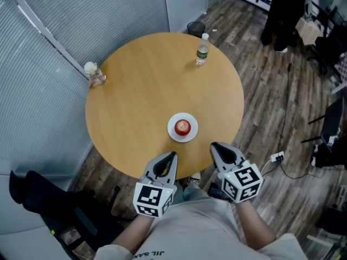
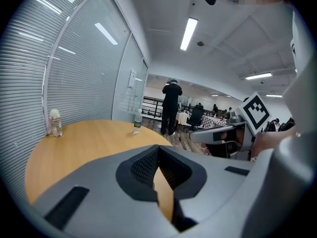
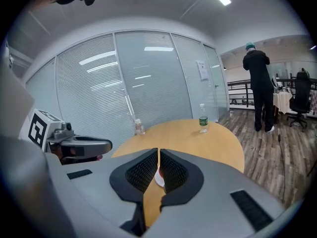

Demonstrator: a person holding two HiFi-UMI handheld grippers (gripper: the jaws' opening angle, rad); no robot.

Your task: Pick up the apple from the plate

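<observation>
A red apple sits on a small white plate near the front edge of the round wooden table. My left gripper hovers at the table's edge, just left of and nearer than the plate, with its jaws closed together and nothing between them. My right gripper is just right of the plate, also shut and empty. In the right gripper view a sliver of the plate shows through the slit between the closed jaws. The left gripper view shows only bare tabletop past its jaws.
A water bottle stands at the table's far edge and a small jar at its left edge by the glass wall with blinds. A black bin is beyond the table. A power strip lies on the floor at right. A person stands far off.
</observation>
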